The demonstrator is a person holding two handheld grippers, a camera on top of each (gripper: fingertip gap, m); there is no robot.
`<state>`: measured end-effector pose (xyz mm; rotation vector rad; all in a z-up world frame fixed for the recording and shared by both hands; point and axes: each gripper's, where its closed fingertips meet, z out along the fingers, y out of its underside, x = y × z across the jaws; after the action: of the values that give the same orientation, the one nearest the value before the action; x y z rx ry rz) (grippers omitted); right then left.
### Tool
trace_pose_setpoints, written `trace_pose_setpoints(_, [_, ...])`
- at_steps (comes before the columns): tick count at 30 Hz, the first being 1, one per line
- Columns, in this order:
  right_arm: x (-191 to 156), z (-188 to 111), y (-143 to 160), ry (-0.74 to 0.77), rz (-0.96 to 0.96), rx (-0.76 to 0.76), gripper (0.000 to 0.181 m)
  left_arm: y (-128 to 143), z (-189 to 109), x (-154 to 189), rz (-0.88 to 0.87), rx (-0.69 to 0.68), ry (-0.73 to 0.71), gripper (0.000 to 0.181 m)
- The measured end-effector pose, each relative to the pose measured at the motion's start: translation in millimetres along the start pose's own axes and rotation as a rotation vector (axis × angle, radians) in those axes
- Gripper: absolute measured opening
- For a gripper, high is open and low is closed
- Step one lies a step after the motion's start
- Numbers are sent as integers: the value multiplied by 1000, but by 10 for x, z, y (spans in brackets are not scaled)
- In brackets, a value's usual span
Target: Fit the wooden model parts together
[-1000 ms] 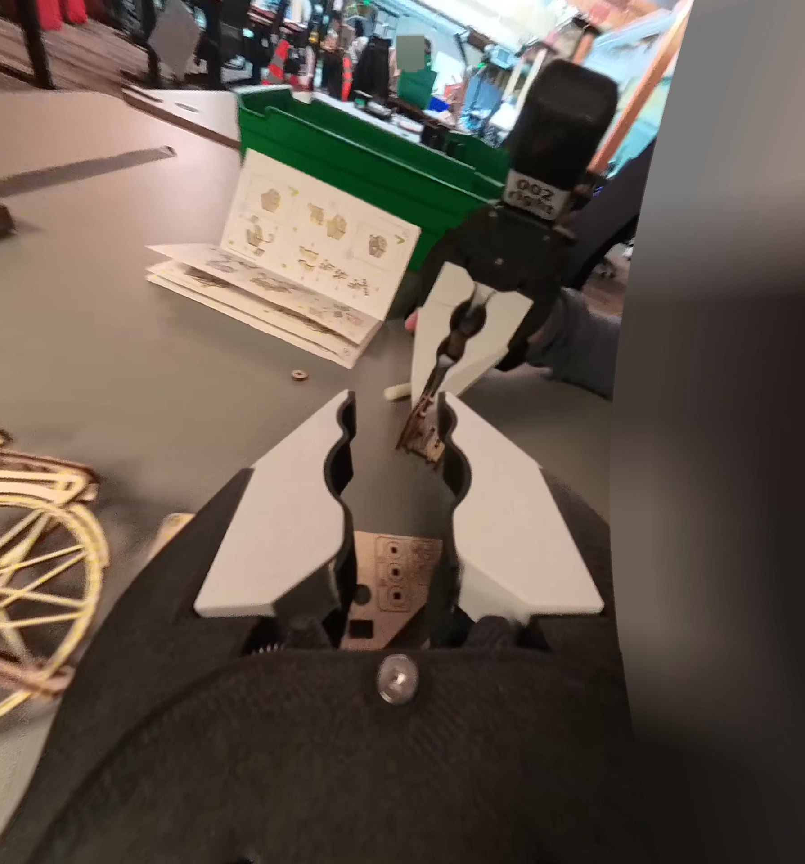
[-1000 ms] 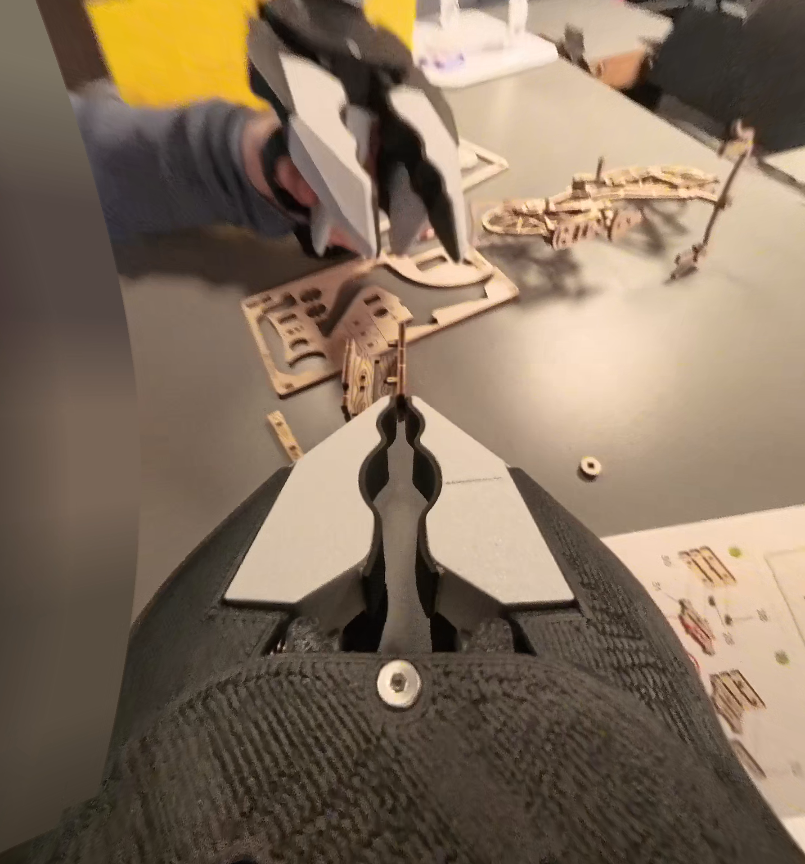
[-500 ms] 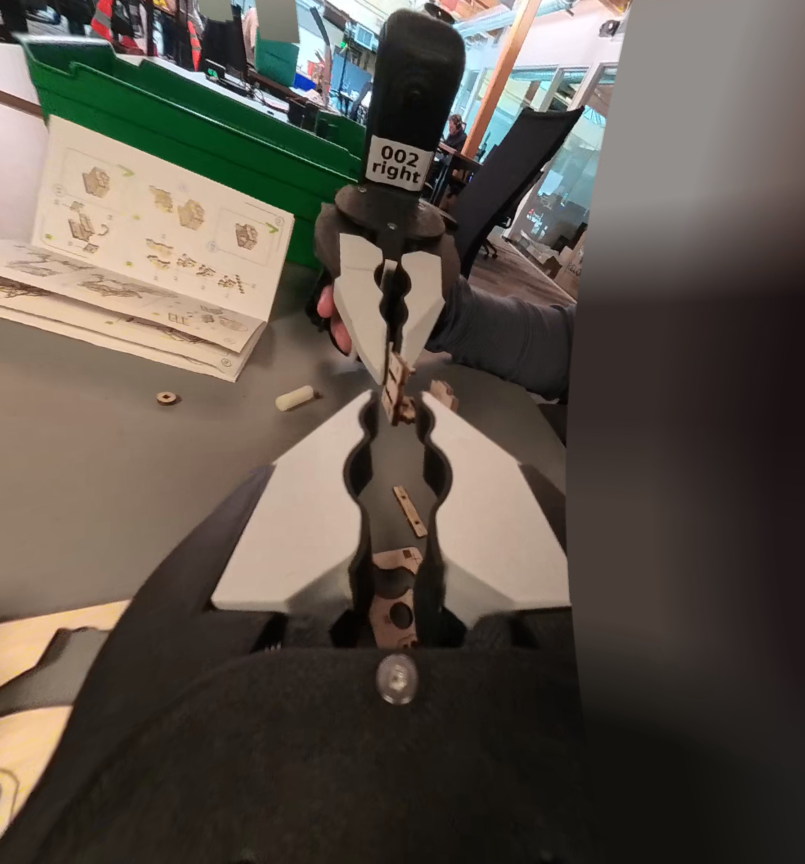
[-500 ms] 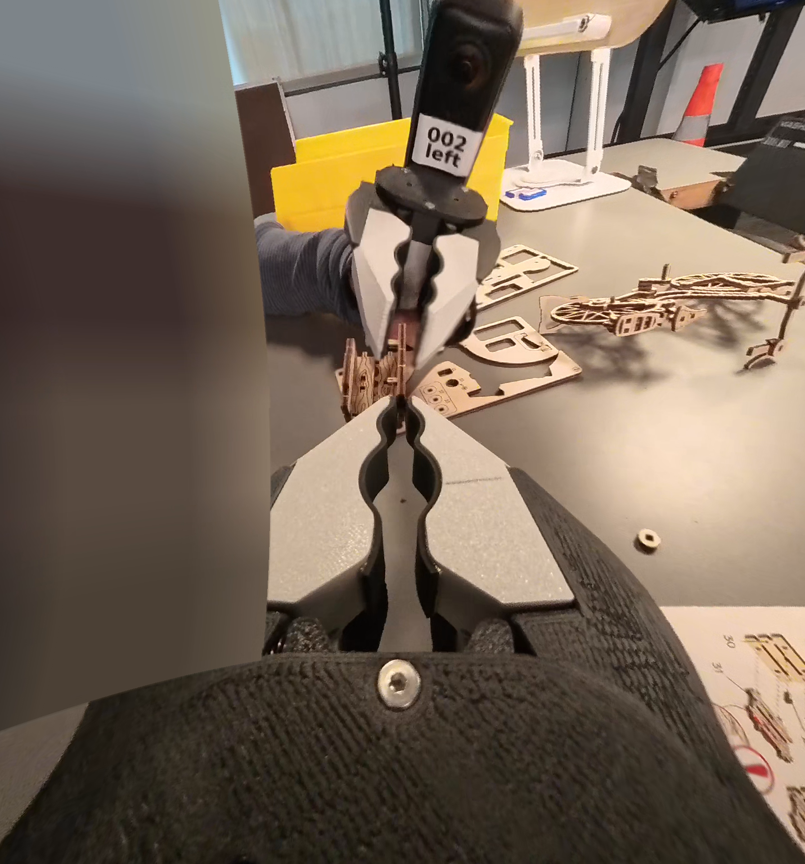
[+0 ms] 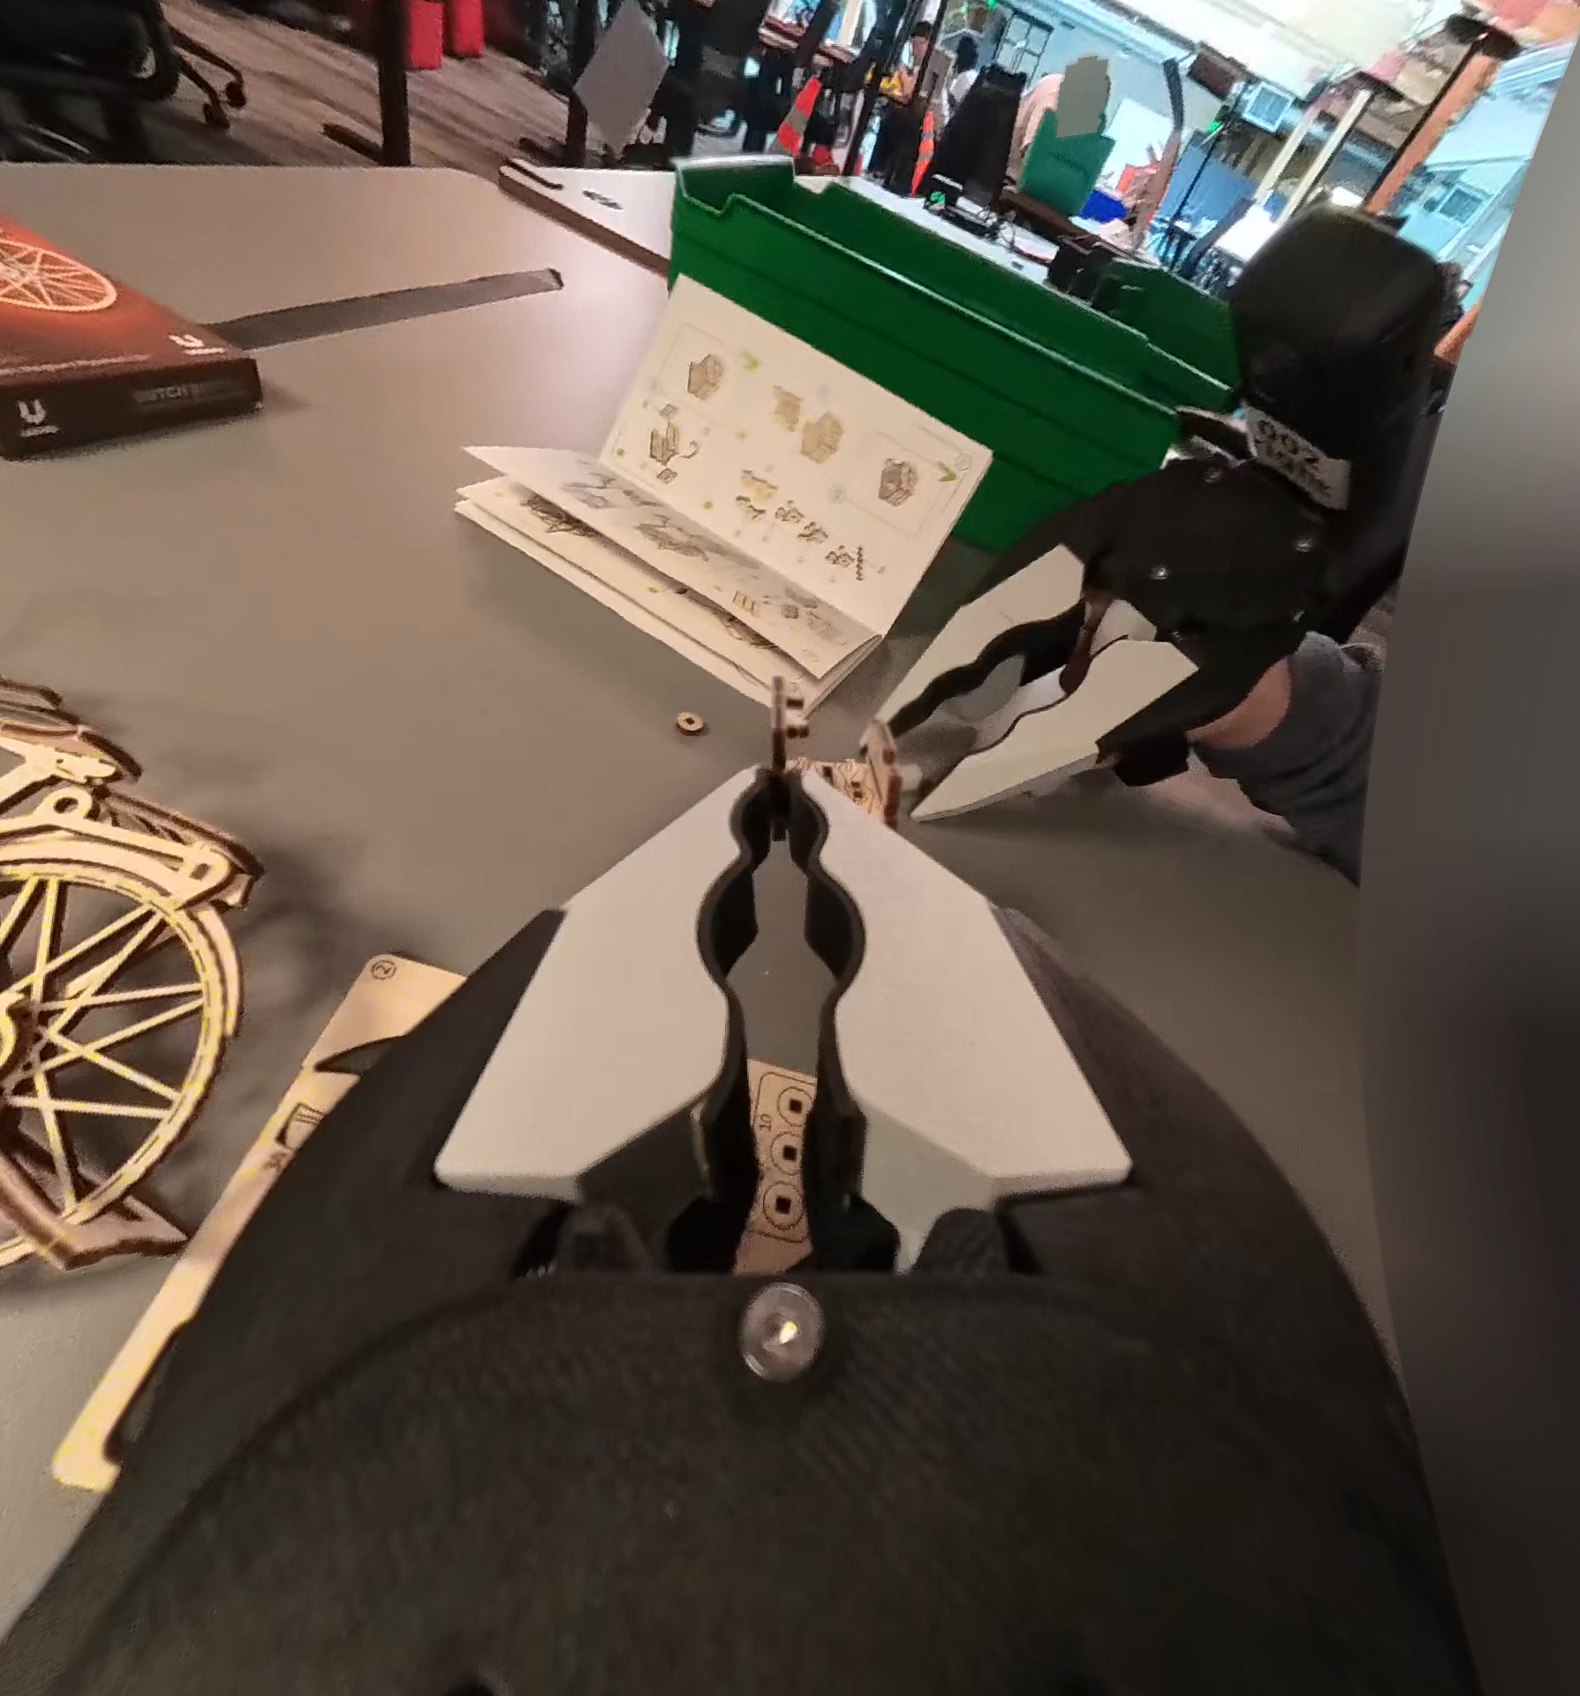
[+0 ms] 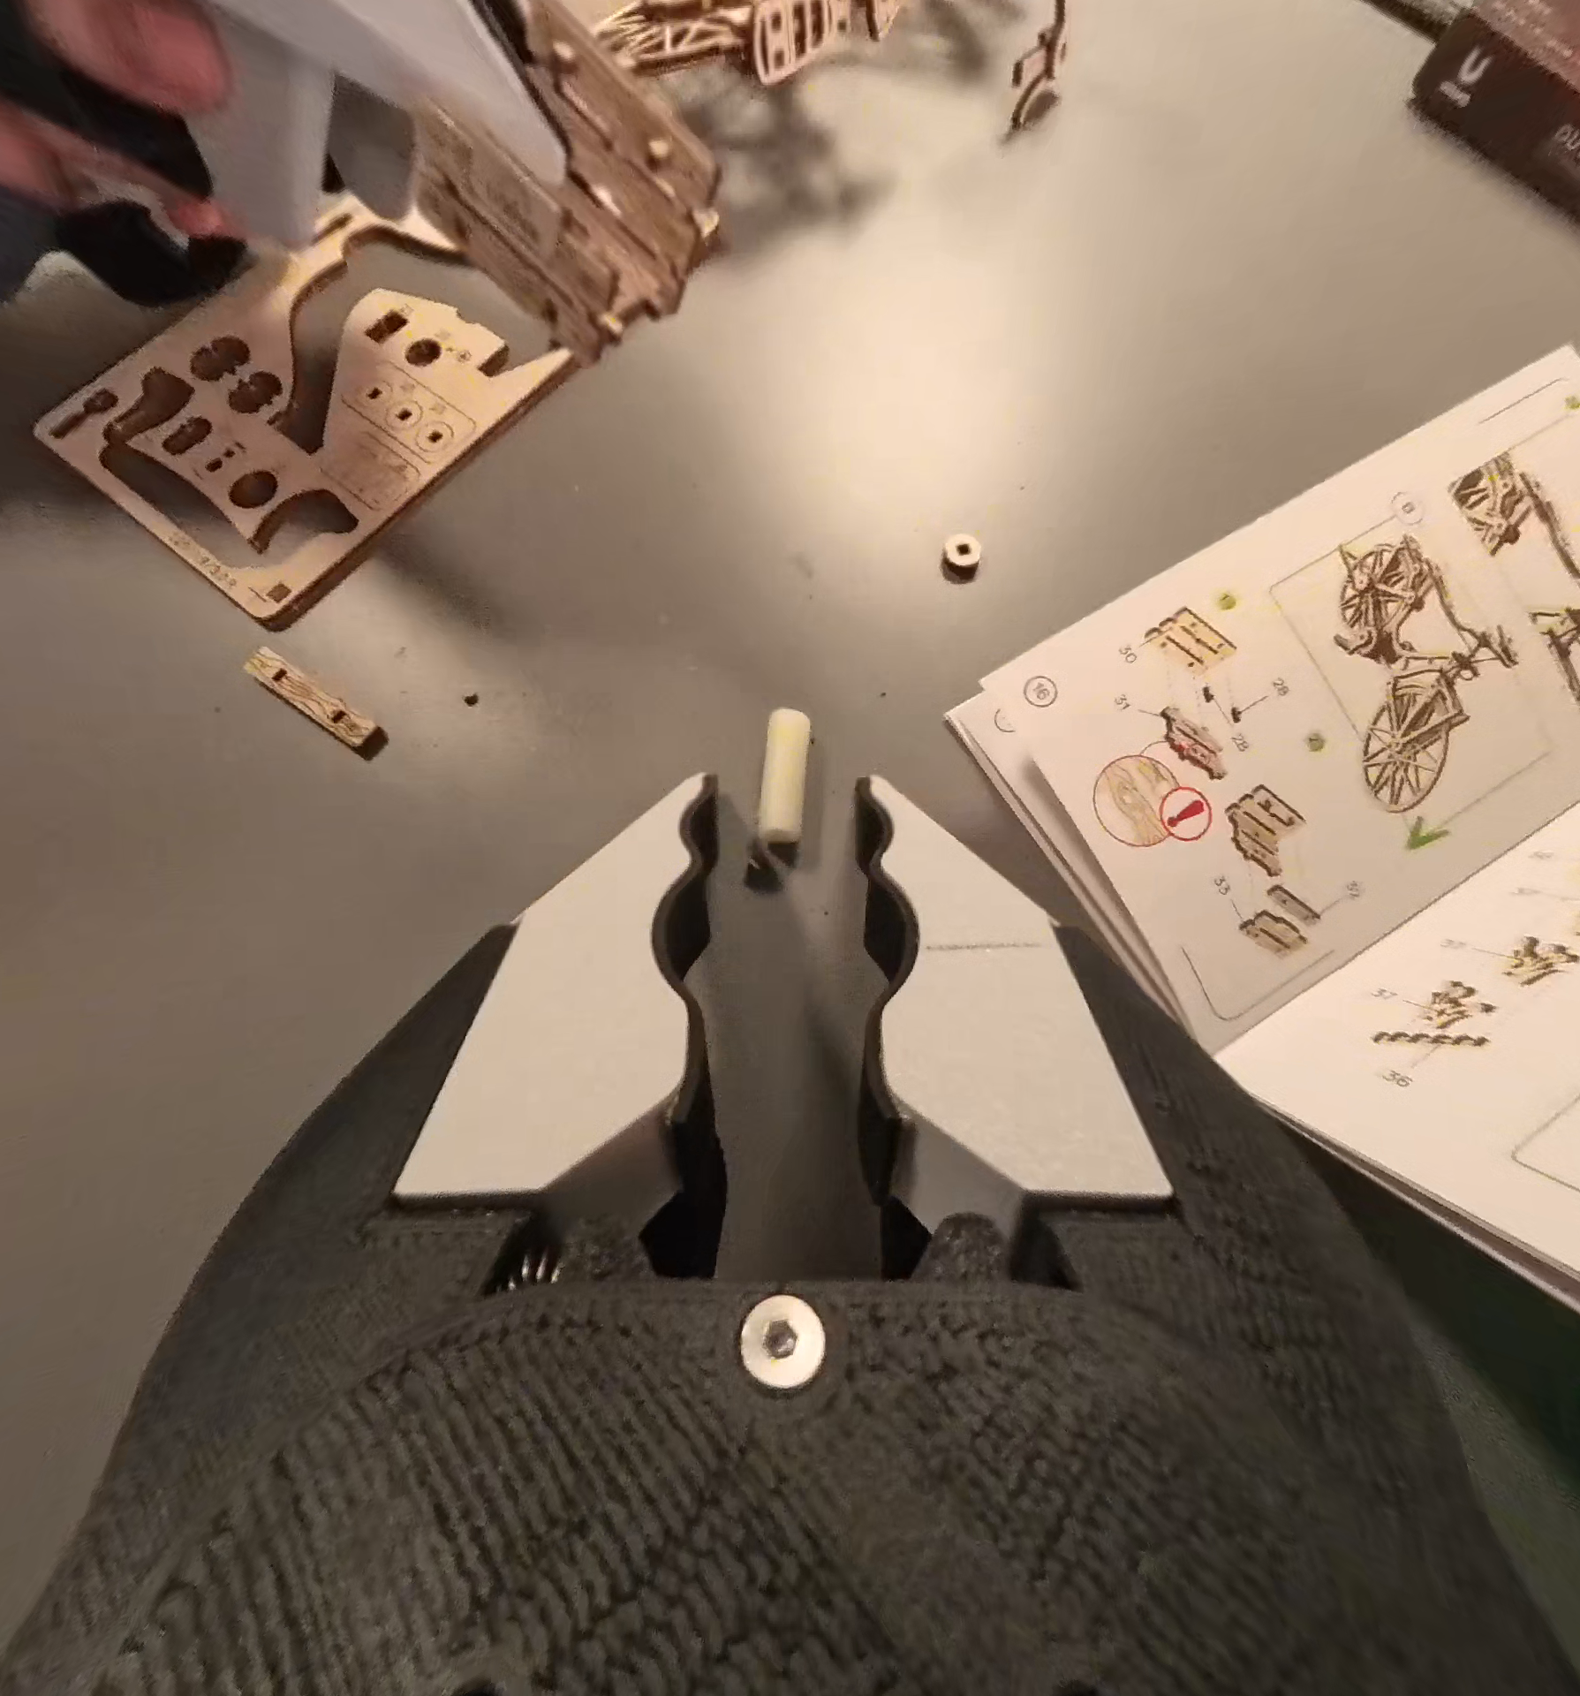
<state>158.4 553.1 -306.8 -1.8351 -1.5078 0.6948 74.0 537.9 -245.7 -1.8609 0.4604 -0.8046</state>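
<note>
In the left wrist view, the left tool (image 5: pixel 779 791) is clamped on a small wooden box assembly (image 5: pixel 859 780), a thin plate of it standing up between the tips; the open booklet (image 5: pixel 731 541) lies far beyond on the table (image 5: pixel 309 624). In the right wrist view, the right tool (image 6: pixel 784 797) is spread apart and holds nothing, a white peg (image 6: pixel 784 774) lying between its tips. The box assembly hangs far left above a punched wooden sheet (image 6: pixel 290 440).

On the counter (image 6: pixel 767 440), a small cylinder (image 6: pixel 786 775) lies between the right tool's (image 6: pixel 784 794) tips. The parts sheet (image 6: pixel 281 440) lies ahead to the left, a loose strip (image 6: pixel 313 697) nearer, a ring (image 6: pixel 962 555) ahead, the booklet (image 6: pixel 1318 780) to the right.
</note>
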Motion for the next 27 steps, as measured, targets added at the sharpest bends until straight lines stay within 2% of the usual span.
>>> trace_pose_setpoints(2, [-10, 21, -16, 6, 4, -2, 25, 31, 25, -9, -12, -9, -11, 1])
trace_pose_setpoints(4, [-24, 42, -32, 13, 8, -3, 8, 27, 27, -28, -36, 2, -19, 1])
trace_pose_setpoints(6, [-8, 66, -77, 36, 23, -17, 8, -3, 8, -55, -58, 31, -34, 1])
trace_pose_setpoints(10, [-156, 40, -623, 21, 68, 154, 7, -29, -15, -84, -46, 55, -65, 1])
trace_pose_setpoints(13, [-166, 43, -799, 78, 24, 149, 8, -32, -13, -59, 10, 54, -83, 1])
trace_pose_setpoints(19, [-164, -20, -986, 61, 52, 144, 7, 3, 1, -86, 254, 4, -205, 1])
trace_pose_setpoints(23, [-173, 35, -930, 50, 55, 50, 7, -1, 8, -81, 340, -4, -247, 0])
trace_pose_setpoints(27, [-163, 73, -951, 43, 90, 51, 7, -11, 7, -65, 388, -6, -269, 1])
